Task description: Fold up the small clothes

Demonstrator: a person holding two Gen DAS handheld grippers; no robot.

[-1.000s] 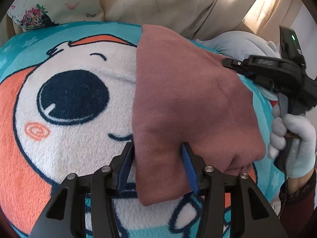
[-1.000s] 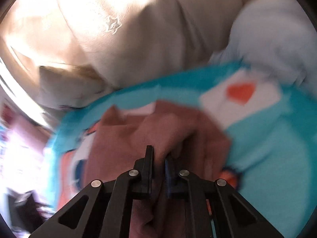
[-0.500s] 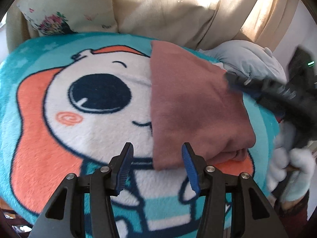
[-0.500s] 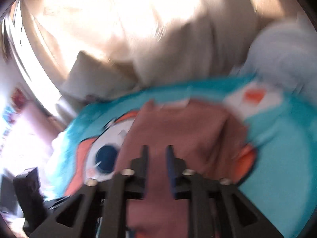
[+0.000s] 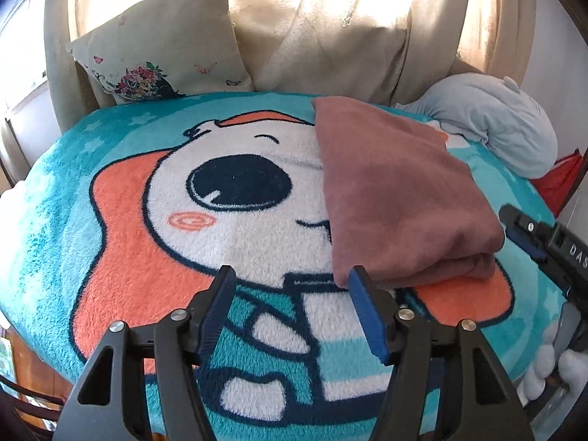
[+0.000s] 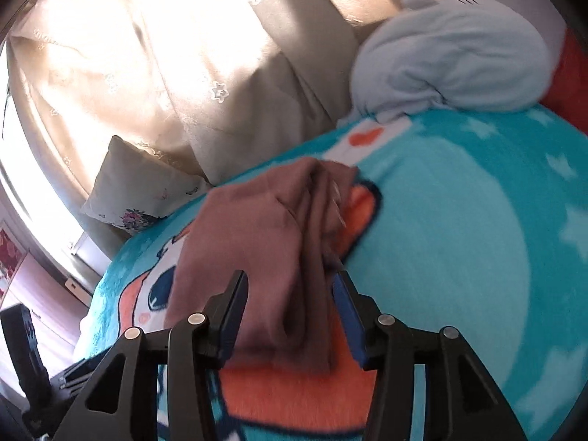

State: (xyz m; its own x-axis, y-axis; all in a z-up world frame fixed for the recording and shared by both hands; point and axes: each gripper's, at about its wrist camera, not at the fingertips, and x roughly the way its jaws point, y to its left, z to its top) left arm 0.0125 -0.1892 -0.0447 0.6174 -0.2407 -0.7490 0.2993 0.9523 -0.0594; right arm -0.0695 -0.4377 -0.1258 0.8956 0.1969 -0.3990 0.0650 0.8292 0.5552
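Note:
A folded dusty-pink garment lies on the cartoon fleece blanket, on its right half. My left gripper is open and empty, hovering just short of the garment's near left corner. My right gripper is open, its jaws apart above the garment's layered folded edge, holding nothing. The right gripper also shows at the right edge of the left wrist view, just off the garment's right side.
A floral pillow and beige curtains stand behind the blanket. A pale blue plush and something red lie at the far right. A white-gloved hand holds the right gripper.
Both grippers let go of the garment and drew back from it. The right gripper's jaws went from shut on the cloth to wide open. The garment now lies folded on the blanket.

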